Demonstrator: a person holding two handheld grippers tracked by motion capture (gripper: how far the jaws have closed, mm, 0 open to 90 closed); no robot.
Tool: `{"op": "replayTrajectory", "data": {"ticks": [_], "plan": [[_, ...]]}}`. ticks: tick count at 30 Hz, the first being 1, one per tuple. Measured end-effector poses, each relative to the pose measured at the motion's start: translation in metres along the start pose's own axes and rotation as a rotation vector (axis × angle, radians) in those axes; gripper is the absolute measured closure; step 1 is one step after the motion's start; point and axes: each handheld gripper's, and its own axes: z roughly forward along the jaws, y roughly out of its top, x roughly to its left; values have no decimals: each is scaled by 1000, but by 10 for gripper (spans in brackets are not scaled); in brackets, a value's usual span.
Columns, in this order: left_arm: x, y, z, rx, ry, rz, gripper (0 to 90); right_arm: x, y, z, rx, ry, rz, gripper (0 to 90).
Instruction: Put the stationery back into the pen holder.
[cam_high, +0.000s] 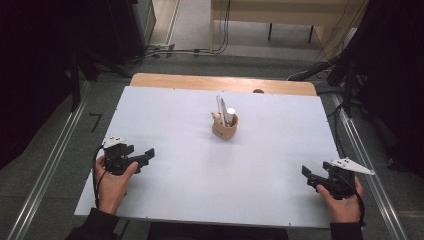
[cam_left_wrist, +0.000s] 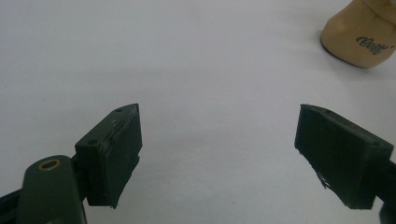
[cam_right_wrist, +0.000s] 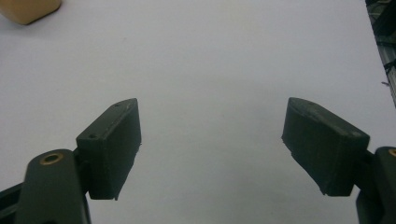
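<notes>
White table (cam_high: 200, 170) bears a tan cup (cam_high: 224, 129), well apart from both grippers' spread, empty fingers (cam_left_wrist: 112, 158).

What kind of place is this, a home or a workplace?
Probably a lab or recording room: a white board laid on a wooden table, dark curtains at the sides, and cables running over the floor.

Both grippers are black and blocky: the left gripper (cam_high: 141, 156) and right gripper (cam_high: 311, 178) each carry a pale three-cornered plate and a thin black cable. Flat pads (cam_left_wrist: 122, 154), brass-ringed holes on the jaw arms. Dark sleeves (cam_high: 95, 225).
</notes>
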Motion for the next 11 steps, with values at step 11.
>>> {"op": "replayTrajectory", "data": {"ticks": [11], "plan": [[1, 0, -4, 2, 20, 7, 154, -5, -3, -3, 2, -15, 11, 182]]}}
